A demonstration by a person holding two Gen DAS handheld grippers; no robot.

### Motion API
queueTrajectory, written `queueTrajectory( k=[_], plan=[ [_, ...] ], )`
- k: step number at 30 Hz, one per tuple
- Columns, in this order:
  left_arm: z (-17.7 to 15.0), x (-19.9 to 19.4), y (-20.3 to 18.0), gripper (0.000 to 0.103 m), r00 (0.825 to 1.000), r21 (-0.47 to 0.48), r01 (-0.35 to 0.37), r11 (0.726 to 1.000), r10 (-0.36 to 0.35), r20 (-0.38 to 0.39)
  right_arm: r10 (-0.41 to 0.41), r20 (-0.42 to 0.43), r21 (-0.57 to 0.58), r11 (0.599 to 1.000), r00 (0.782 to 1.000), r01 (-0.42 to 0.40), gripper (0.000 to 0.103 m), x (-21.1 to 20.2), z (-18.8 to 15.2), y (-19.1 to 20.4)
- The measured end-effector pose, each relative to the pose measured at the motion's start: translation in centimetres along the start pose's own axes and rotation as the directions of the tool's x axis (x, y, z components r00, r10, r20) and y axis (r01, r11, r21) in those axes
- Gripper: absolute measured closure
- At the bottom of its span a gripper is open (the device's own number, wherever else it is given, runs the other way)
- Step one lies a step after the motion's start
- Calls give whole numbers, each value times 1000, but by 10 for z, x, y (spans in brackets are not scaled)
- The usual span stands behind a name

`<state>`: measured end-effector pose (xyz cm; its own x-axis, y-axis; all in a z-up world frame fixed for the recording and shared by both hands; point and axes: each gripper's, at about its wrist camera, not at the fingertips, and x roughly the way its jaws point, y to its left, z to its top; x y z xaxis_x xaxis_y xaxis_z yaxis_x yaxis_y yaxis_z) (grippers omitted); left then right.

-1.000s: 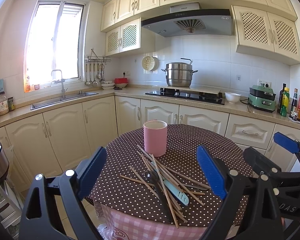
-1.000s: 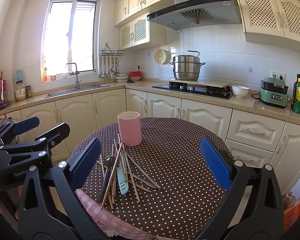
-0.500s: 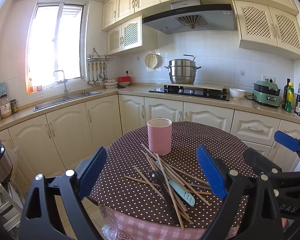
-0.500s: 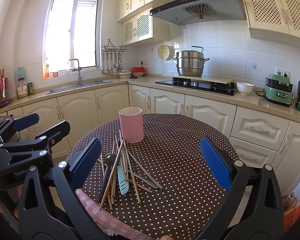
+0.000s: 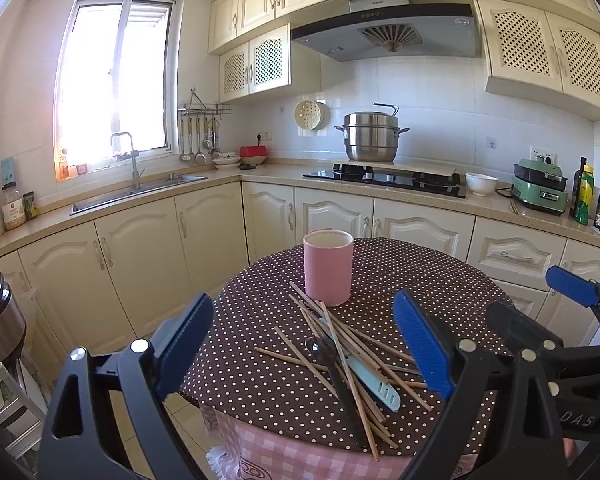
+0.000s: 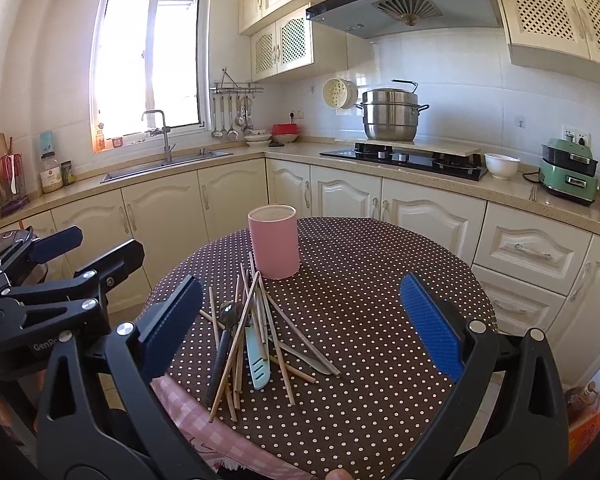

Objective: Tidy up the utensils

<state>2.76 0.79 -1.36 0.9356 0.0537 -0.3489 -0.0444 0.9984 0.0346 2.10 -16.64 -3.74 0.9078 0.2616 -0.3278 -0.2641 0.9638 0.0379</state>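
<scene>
L gripper (image 5: 303, 350) wide open, nothing held, ribbed blue pads on black frame, above near table edge. R gripper (image 6: 300, 326) same: agape, empty, beside it. Between/below them a loose crisscross pile of thin wooden chopsticks (image 6: 276, 332), too tangled to count, w/ 1 dark-handled spoon (image 6: 223, 344), 1 pale-blue plastic knife (image 6: 257, 360) and 1 metal knife (image 6: 306, 360) mixed in. Just behind pile: 1 pink cylindrical holder (image 6: 274, 242), upright, matte; stick tips reach its base. All on round table (image 6: 380, 300), brown polka-dot cloth over pink check. Beyond: cream cabinets, steel steamer pot (image 6: 390, 114) on hob.
</scene>
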Motion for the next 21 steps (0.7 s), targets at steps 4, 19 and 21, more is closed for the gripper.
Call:
queueTrajectory(
  k=[4,19,21],
  plan=[
    [-1,2,3,13,1000,-2,-11,1000,11,-5,12,-10,-4,1000,1000,-12,6,3,0,2],
    [-4,19,8,13,999,-2,-18,1000,18,-50,-3,-33,-27,1000,999,2,6,13,-1,8],
    [-5,23,8,13,998,2,-21,1000,21,-63,-4,-40,-31,1000,999,3,6,17,-2,8]
  ],
)
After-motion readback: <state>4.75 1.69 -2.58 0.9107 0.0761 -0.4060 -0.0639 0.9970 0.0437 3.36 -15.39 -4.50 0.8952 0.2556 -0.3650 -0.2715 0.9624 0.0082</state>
